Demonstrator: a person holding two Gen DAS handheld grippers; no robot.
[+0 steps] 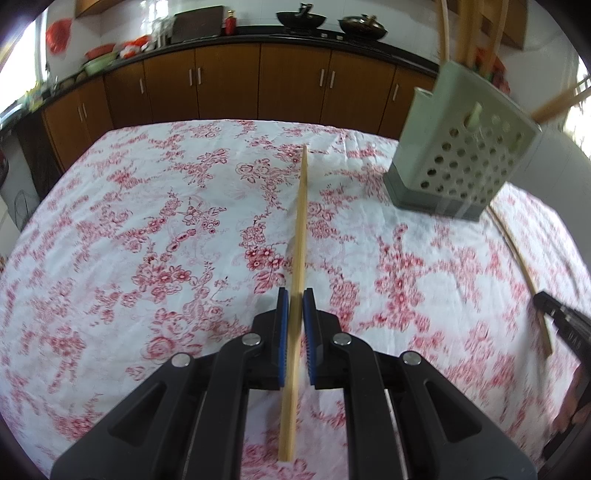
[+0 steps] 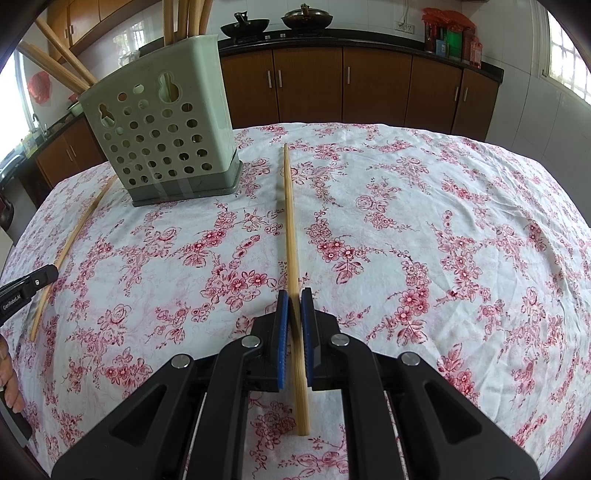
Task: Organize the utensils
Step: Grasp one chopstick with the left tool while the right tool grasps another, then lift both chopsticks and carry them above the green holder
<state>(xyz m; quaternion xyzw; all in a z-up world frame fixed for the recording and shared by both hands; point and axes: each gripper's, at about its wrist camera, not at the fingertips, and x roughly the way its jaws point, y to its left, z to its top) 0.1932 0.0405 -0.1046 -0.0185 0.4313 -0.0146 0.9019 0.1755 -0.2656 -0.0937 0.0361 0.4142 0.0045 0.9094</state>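
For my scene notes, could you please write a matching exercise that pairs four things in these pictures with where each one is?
Things:
1. left gripper
2. right gripper
3. utensil holder
4. woks

Places or states:
A. on the far counter
B. closed on a chopstick, holder to its left
C. on the floral tablecloth, chopsticks standing inside
D. closed on a chopstick, holder to its right

Pairs: 1-D, 2-B, 3-C, 4-A

Floral tablecloth (image 2: 424,221) (red-on-white), woks (image 2: 245,27)

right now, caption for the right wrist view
Right gripper holding a chopstick beside the green holder on a floral tablecloth.
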